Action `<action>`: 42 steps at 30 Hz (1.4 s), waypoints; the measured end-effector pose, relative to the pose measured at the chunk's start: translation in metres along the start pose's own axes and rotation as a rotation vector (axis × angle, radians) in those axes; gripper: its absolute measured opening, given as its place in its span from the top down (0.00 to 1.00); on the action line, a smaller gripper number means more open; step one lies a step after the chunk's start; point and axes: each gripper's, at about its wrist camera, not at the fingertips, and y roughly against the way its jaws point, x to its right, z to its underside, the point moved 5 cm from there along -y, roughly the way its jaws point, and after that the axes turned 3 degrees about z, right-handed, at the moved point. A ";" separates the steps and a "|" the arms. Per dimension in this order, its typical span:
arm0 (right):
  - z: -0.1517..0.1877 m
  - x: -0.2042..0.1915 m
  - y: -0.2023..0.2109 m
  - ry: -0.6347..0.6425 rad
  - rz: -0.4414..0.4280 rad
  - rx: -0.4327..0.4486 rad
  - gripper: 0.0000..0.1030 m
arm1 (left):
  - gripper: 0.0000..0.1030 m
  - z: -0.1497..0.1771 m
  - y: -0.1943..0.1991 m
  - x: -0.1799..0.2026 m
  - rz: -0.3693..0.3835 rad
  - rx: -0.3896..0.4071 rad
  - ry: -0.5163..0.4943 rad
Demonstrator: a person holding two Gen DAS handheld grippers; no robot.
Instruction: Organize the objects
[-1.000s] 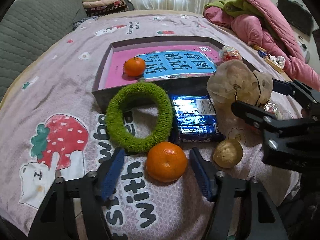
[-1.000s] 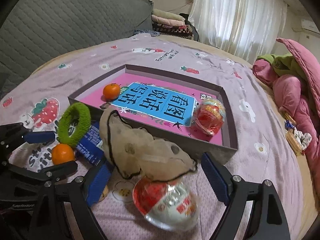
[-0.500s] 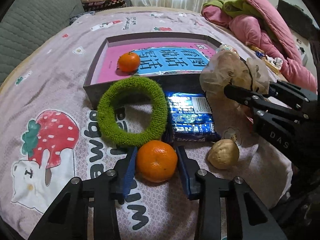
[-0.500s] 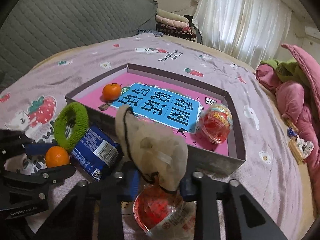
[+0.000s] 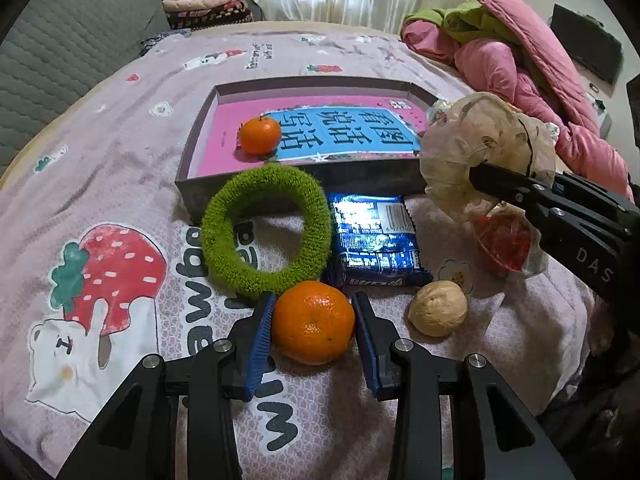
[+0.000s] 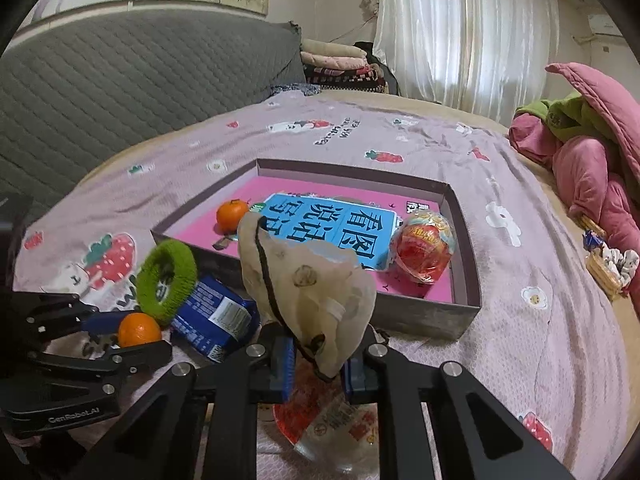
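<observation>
In the left wrist view, a mandarin (image 5: 313,323) lying just in front of the grey box (image 5: 304,184) is clamped by the left gripper (image 5: 314,334), while in the right wrist view a beige cloth pouch (image 6: 308,280), raised before that box (image 6: 420,314), is pinched by the right gripper (image 6: 318,372), whose jaws have just closed.

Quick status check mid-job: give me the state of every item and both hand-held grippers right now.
left hand-held gripper: shut on near tangerine.
near tangerine: on bedspread, gripped.
right hand-held gripper: shut on beige pouch.
beige pouch: pinched at its bottom, raised.
box: open, holds a book.
far tangerine: in box.
round red snack: in box.
green ring: flat, outside box.
blue packet: sealed, outside.
walnut: whole, outside.
</observation>
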 end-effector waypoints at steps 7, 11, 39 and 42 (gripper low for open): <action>-0.004 0.000 0.014 -0.028 -0.027 0.024 0.83 | 0.62 -0.005 0.016 0.001 -0.010 0.048 -0.009; -0.008 -0.001 0.023 -0.029 -0.027 0.040 0.83 | 0.62 -0.007 0.020 0.002 -0.018 0.064 -0.013; -0.077 0.005 0.065 -0.033 -0.035 0.172 0.83 | 0.61 -0.094 0.058 0.002 -0.011 0.205 -0.018; -0.083 0.010 0.062 -0.038 -0.032 0.177 0.83 | 0.61 -0.106 0.056 -0.002 -0.014 0.214 -0.011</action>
